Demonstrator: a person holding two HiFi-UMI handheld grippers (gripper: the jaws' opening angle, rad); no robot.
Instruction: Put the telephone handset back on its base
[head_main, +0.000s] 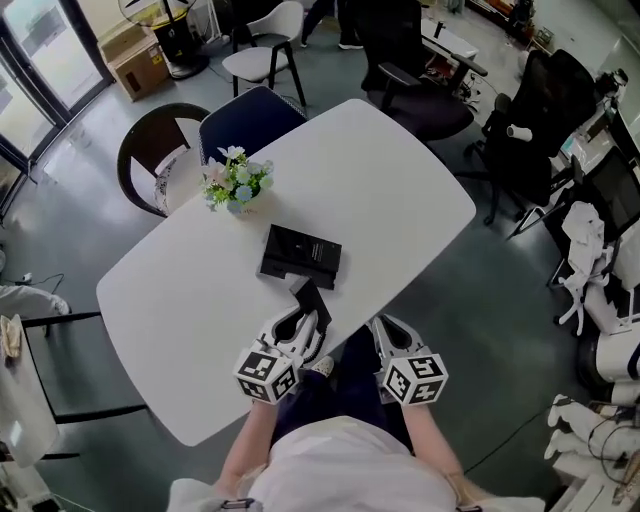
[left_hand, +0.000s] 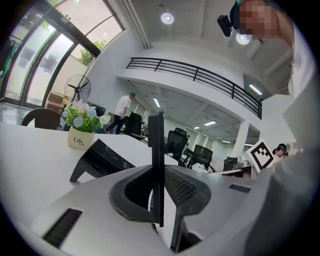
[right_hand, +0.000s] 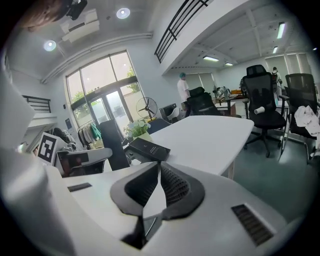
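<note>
The black telephone base (head_main: 300, 255) lies near the middle of the white table (head_main: 400, 200). My left gripper (head_main: 308, 318) is shut on the black handset (head_main: 311, 297) and holds it just short of the base, over the table's near edge. In the left gripper view the handset (left_hand: 156, 140) stands edge-on between the jaws of the left gripper (left_hand: 161, 175), with the base (left_hand: 100, 159) ahead to the left. My right gripper (head_main: 385, 326) hangs beside the table's near edge, off to the right. In its own view the right gripper (right_hand: 159, 169) is shut on nothing, and the base (right_hand: 149, 148) lies ahead.
A small pot of flowers (head_main: 238, 185) stands on the table beyond the base. A blue chair (head_main: 245, 120) and a brown chair (head_main: 150, 150) are at the far side. Black office chairs (head_main: 420, 90) stand to the right. A person (left_hand: 122, 107) walks in the background.
</note>
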